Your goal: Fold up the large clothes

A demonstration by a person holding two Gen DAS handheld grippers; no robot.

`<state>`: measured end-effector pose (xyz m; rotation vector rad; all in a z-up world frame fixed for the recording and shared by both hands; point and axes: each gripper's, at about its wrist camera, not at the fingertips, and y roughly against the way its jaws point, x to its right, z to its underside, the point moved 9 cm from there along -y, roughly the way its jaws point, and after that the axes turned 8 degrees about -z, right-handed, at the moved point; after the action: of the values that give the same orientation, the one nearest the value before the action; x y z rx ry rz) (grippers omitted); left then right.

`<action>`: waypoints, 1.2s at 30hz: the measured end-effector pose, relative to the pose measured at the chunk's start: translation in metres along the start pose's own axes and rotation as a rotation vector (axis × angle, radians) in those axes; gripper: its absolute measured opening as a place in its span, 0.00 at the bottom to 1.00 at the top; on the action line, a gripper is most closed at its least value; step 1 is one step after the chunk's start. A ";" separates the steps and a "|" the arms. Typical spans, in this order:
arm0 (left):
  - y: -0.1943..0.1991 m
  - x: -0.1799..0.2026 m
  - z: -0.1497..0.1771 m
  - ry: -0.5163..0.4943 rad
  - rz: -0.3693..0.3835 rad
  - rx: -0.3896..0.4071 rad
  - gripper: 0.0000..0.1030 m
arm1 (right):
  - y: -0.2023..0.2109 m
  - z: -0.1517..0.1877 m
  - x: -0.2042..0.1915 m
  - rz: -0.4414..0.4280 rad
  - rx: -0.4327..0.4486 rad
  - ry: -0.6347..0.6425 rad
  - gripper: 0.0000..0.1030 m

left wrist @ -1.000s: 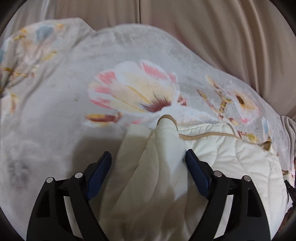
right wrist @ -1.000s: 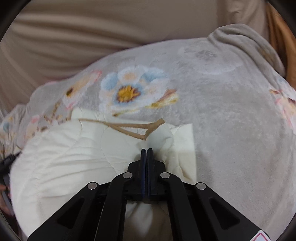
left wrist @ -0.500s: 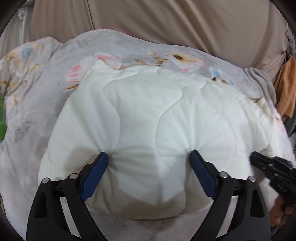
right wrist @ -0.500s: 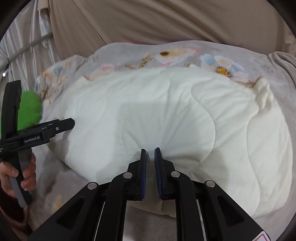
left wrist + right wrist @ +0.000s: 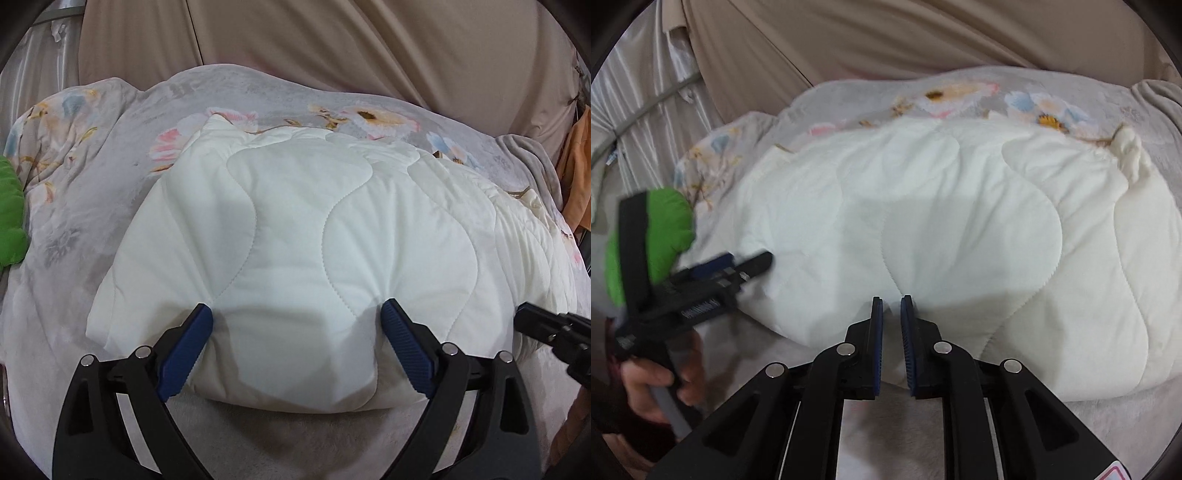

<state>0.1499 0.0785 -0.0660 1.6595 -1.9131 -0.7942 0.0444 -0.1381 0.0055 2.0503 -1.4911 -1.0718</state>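
A white quilted garment [image 5: 295, 236] lies folded on a grey floral blanket [image 5: 92, 177]; it also shows in the right wrist view [image 5: 942, 221]. My left gripper [image 5: 295, 321] is wide open, its blue pads on either side of the garment's near edge, gripping nothing. My right gripper [image 5: 891, 310] is open by a narrow gap at the garment's near edge and holds nothing. The left gripper also shows, blurred, in the right wrist view [image 5: 753, 262]. The right gripper's tip shows at the right edge of the left wrist view [image 5: 535, 321].
A green item [image 5: 9, 218] lies at the left on the blanket, also seen in the right wrist view [image 5: 665, 225]. Beige curtain [image 5: 332, 48] hangs behind. An orange cloth [image 5: 576, 173] is at the far right.
Both grippers have pulled back from the garment's far end to its near edge. The right gripper has let go of the garment and opened slightly. The garment now lies folded over.
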 end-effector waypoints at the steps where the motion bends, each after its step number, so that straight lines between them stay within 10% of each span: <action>1: 0.000 0.000 0.000 0.001 0.001 0.000 0.88 | -0.002 0.002 -0.002 0.003 -0.010 0.014 0.13; 14: 0.023 -0.019 0.001 0.062 0.087 -0.007 0.88 | 0.015 -0.031 -0.003 0.028 0.040 0.040 0.13; 22: 0.031 -0.059 -0.091 0.099 0.076 0.105 0.88 | 0.044 -0.107 0.071 0.196 0.178 -0.043 0.13; 28: -0.043 -0.050 -0.150 0.050 0.013 0.049 0.89 | 0.047 -0.122 0.185 0.387 0.142 -0.213 0.13; 36: -0.144 -0.065 -0.123 0.171 0.000 -0.148 0.92 | 0.005 -0.096 0.257 0.389 0.040 -0.321 0.00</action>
<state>0.3464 0.1147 -0.0775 1.5844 -1.6965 -0.7491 0.1513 -0.3888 -0.0211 1.5654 -1.9794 -1.2504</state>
